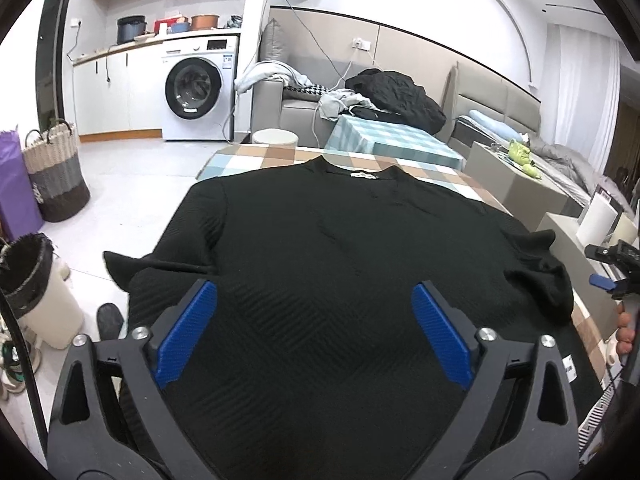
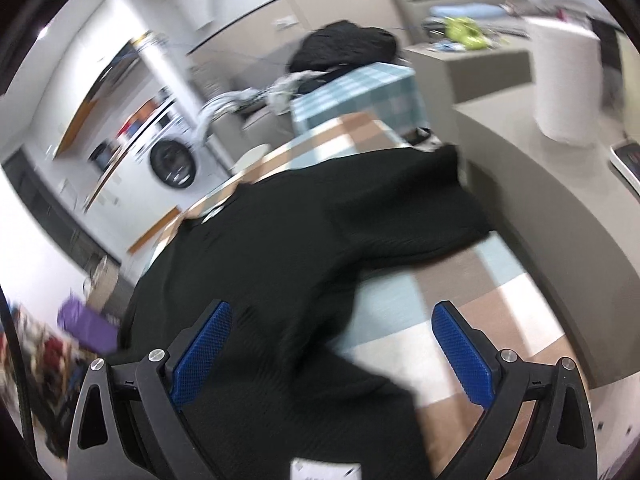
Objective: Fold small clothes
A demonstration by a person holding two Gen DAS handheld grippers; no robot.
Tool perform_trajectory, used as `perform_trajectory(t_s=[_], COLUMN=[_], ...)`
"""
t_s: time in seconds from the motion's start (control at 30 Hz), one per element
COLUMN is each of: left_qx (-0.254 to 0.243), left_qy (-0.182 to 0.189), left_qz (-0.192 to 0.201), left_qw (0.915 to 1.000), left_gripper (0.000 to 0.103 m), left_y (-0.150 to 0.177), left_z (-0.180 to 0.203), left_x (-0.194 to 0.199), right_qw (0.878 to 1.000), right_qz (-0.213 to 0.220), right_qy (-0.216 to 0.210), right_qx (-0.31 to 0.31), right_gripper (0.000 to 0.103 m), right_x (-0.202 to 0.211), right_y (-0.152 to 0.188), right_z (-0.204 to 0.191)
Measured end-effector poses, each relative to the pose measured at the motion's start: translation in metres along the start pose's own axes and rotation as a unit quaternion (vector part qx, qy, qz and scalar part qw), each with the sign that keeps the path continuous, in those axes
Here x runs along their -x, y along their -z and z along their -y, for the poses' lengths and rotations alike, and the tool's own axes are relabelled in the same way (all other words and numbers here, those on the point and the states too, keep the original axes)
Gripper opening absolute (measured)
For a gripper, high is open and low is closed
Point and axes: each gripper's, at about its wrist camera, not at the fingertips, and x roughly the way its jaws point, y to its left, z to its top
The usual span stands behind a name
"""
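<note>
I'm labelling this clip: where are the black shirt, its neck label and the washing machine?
black shirt (image 1: 320,248): left wrist view, middle of the chest panel.
neck label (image 1: 363,176): left wrist view, white tag inside the collar.
washing machine (image 1: 195,88): left wrist view, round door.

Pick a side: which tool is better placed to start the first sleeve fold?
Probably right. The right tool is open, near the black top right sleeve, though blurred. The left tool is open over the hem's middle, away from either sleeve.
</note>
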Motion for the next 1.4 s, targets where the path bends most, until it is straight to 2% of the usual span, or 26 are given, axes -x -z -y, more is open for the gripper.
perform_trajectory(t_s=[0.3, 0.43, 0.53, 0.67, 0.73, 0.8, 0.87, 0.93, 1.17, 1.3, 1.4], left_qx=[0.003, 0.002, 0.000, -0.004, -0.011, -0.017, -0.018, -0.017, -0.012, -0.001, 0.004], left_qy=[-0.011, -0.012, -0.010, -0.004, -0.002, -0.002, 0.001, 0.003, 0.005, 0.008, 0.013], left_qz=[-0.012, -0.019, -0.023, -0.030, -0.033, -0.033, -0.034, -0.035, -0.035, -0.030, -0.027], left_qw=[0.9999, 0.9997, 0.9997, 0.9995, 0.9994, 0.9993, 0.9993, 0.9993, 0.9993, 0.9995, 0.9995], left_gripper=[0.097, 0.097, 0.097, 0.097, 0.097, 0.097, 0.097, 0.097, 0.097, 0.097, 0.097], left_y=[-0.017, -0.018, -0.016, -0.014, -0.010, -0.008, -0.007, -0.006, -0.005, -0.006, -0.008], left_z=[-0.007, -0.008, -0.009, -0.003, -0.001, 0.002, 0.003, 0.003, 0.002, -0.002, -0.001], left_x=[-0.038, -0.052, -0.062, -0.074, -0.075, -0.076, -0.078, -0.079, -0.077, -0.073, -0.075], right_qw=[0.995, 0.994, 0.993, 0.991, 0.987, 0.982, 0.986, 0.988, 0.996, 0.997, 0.997], right_qz=[-0.034, -0.028, -0.024, -0.016, -0.020, -0.018, -0.014, -0.004, 0.041, 0.058, 0.050], right_qy=[0.018, 0.049, 0.069, 0.117, 0.157, 0.185, 0.163, 0.156, 0.081, 0.042, 0.003], right_qx=[-0.094, -0.095, -0.093, -0.061, -0.041, -0.027, -0.023, -0.019, -0.025, 0.023, 0.067], right_gripper=[0.085, 0.083, 0.076, 0.059, 0.044, 0.021, 0.012, 0.011, 0.010, 0.010, 0.009], right_x=[-0.045, -0.055, -0.062, -0.072, -0.077, -0.078, -0.070, -0.061, -0.028, -0.028, -0.034], right_y=[-0.041, -0.051, -0.058, -0.059, -0.058, -0.058, -0.057, -0.057, -0.076, -0.089, -0.094], right_z=[0.075, 0.088, 0.096, 0.087, 0.079, 0.075, 0.076, 0.073, 0.058, 0.013, -0.037])
